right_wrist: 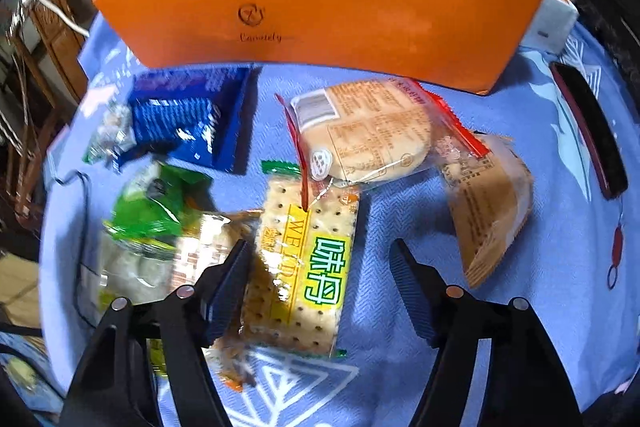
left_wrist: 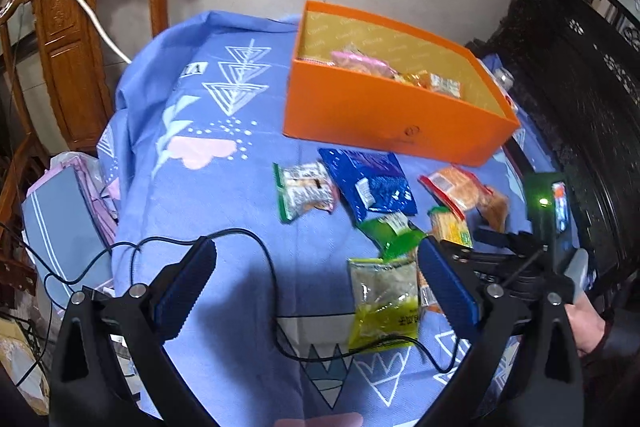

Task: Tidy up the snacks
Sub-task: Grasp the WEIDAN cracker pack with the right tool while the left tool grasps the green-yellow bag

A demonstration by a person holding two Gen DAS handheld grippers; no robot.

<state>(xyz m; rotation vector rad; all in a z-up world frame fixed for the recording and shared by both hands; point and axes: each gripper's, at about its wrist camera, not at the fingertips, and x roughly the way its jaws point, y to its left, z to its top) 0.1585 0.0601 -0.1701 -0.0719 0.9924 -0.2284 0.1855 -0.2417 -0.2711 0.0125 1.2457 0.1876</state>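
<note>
Right gripper (right_wrist: 320, 287) – jaws apart, straddling the cracker packet (right_wrist: 304, 267), not gripping. Left gripper (left_wrist: 316, 287) – wide open, empty. Orange box (left_wrist: 384, 115), far side: a few snacks inside. Roughly seven packets left on the blue cloth (left_wrist: 224, 195) – mostly undone.

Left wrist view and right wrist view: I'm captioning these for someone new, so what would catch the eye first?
The big orange box at the far side of the blue patterned cloth, with a few snacks already inside. Next, the loose packets scattered in front of it, chiefly the dark blue packet. In the right wrist view, the right gripper stands open over a cracker packet with green lettering.
</note>
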